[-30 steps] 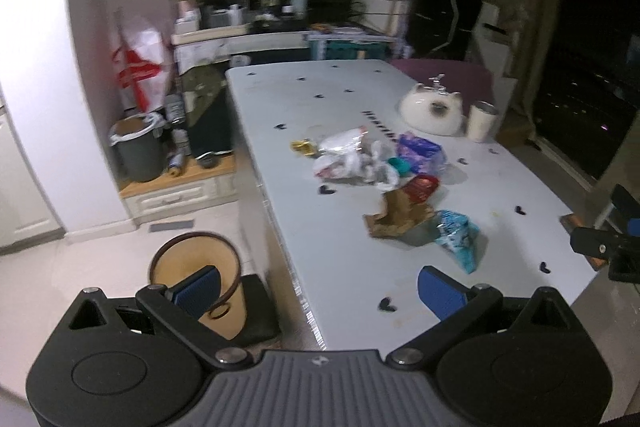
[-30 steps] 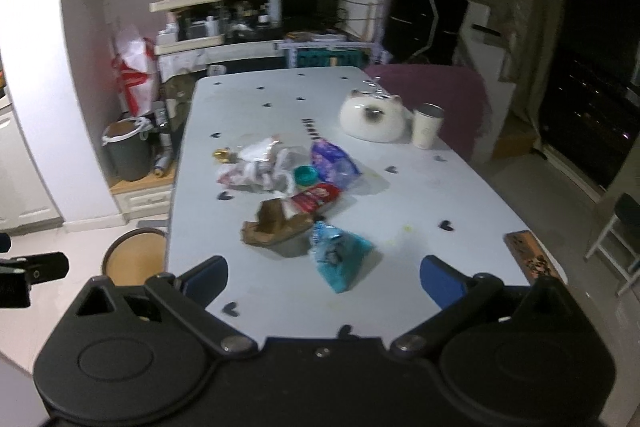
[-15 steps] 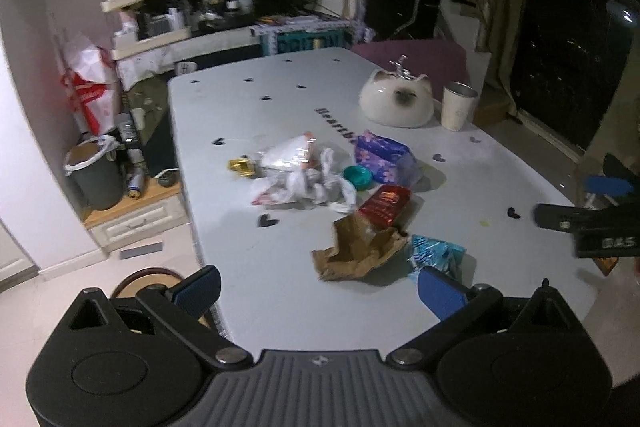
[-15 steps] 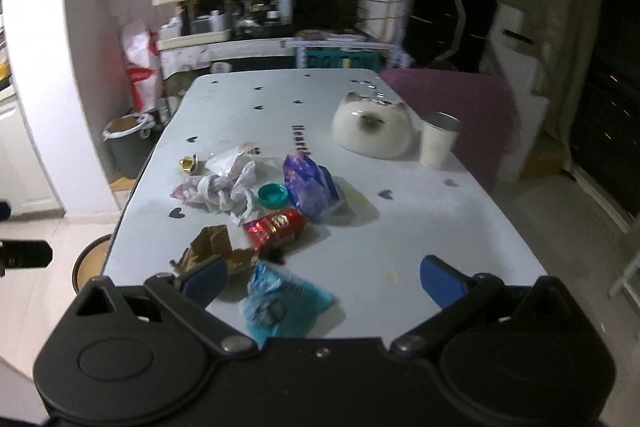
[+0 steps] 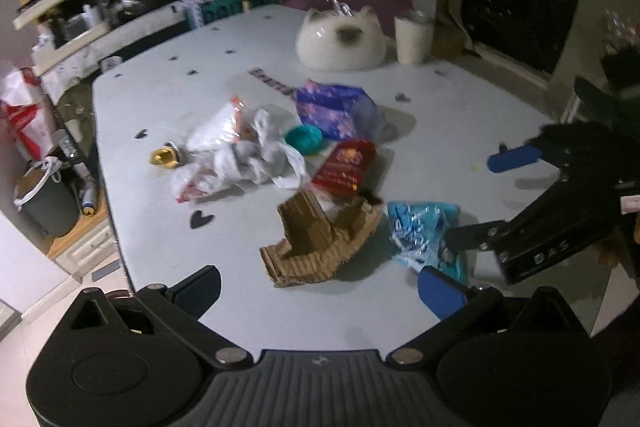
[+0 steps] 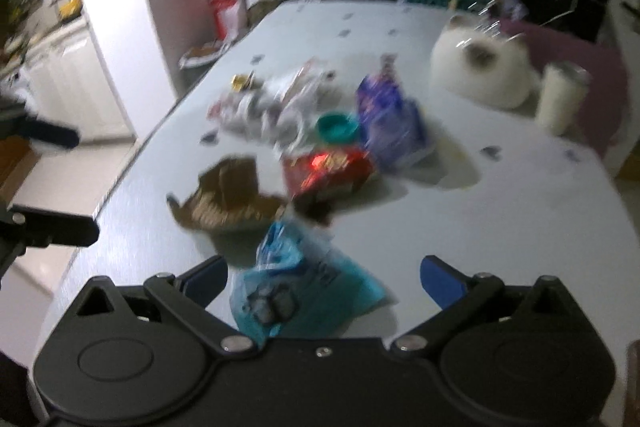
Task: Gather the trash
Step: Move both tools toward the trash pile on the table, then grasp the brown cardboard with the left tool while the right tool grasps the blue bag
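While both hand-held grippers are hovering wide open and empty over the white surface (image 5: 168,99), the trash is lying in a loose pile at its middle. The right hand-held gripper (image 6: 324,277) is framing a blue wrapper (image 6: 304,291); the left hand-held gripper (image 5: 320,285) is facing torn cardboard (image 5: 320,239). A red packet (image 5: 346,167) is lying just behind.

White cat-shaped pot (image 5: 341,41), cream cup (image 5: 413,37), grey bin (image 5: 44,195), cluttered shelves (image 5: 60,3)
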